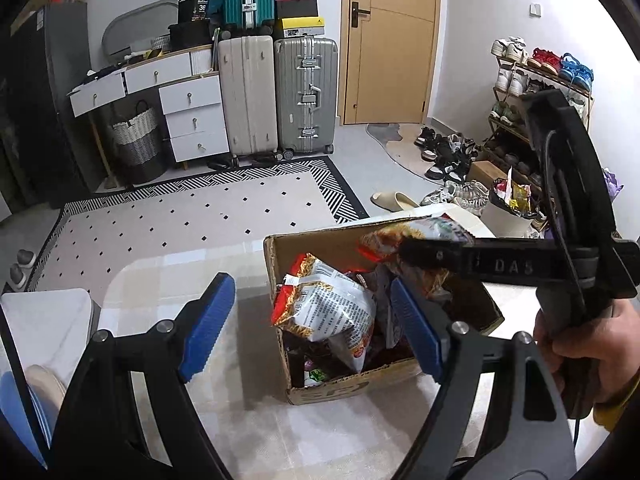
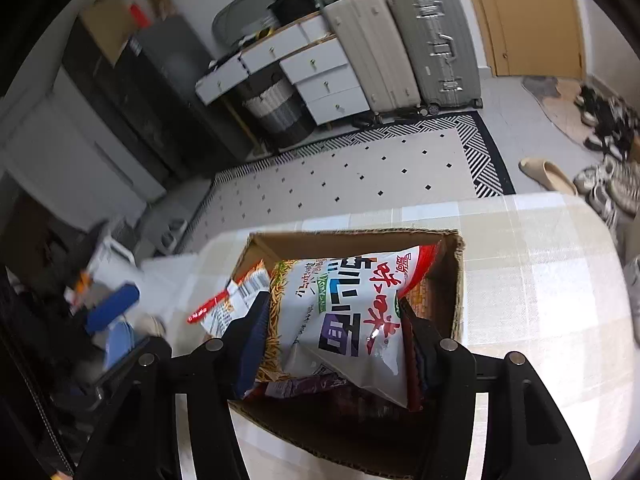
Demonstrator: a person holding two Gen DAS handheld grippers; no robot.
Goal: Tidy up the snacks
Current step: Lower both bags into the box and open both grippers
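Note:
A cardboard box (image 1: 320, 394) stands on the checked table and holds several snack bags. My right gripper (image 2: 336, 336) is shut on a white and red noodle snack bag (image 2: 344, 312), held over the box (image 2: 454, 280). In the left wrist view that gripper (image 1: 404, 256) reaches in from the right with the bag (image 1: 404, 236) above the box's far side. My left gripper (image 1: 308, 320) is open and empty, its blue pads (image 1: 208, 328) just left of and above the box. Another white and red bag (image 1: 328, 312) lies on top inside.
The table (image 2: 540, 300) has a pale checked cloth. Beyond it lie a patterned rug (image 1: 180, 216), suitcases (image 1: 276, 96), white drawers (image 1: 192, 120), a shoe rack (image 1: 540, 92) and a bin with wrappers (image 1: 508, 208). A white chair (image 1: 44, 320) stands at the left.

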